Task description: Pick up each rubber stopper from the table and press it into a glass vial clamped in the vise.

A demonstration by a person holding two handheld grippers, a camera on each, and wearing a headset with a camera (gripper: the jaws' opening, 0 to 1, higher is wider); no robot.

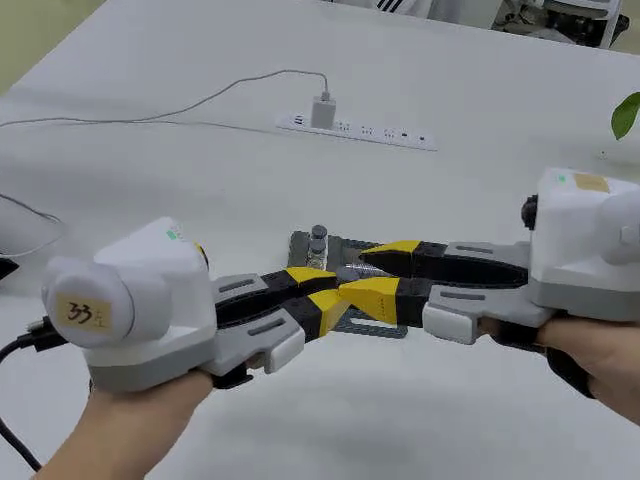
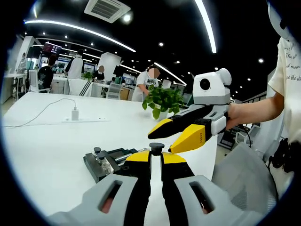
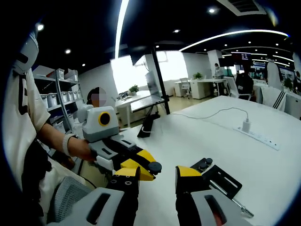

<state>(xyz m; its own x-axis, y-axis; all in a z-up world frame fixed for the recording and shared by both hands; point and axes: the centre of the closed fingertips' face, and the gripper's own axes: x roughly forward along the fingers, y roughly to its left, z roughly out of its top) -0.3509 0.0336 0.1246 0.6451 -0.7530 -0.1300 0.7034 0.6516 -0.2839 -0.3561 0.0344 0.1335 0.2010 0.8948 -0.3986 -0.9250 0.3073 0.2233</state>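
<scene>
My left gripper [image 1: 335,293] is shut on a dark rubber stopper [image 2: 156,147], pinched upright at its yellow tips [image 2: 156,156]. My right gripper [image 1: 352,272] comes in from the right with its jaws open and nothing between them, its tips just off the stopper [image 3: 154,167]. In the right gripper view its own jaws [image 3: 157,176] stand apart. Behind both grippers a small dark vise [image 1: 300,246] lies on the white table and clamps a glass vial [image 1: 318,240] with a dark stopper on top. The vise [image 2: 94,165] and vial [image 2: 98,153] sit left of my left jaws.
A white power strip [image 1: 355,130] with a plugged charger [image 1: 324,110] and a cable lies at the back of the table. A green plant [image 2: 162,101] stands at the table's far right. People stand in the background.
</scene>
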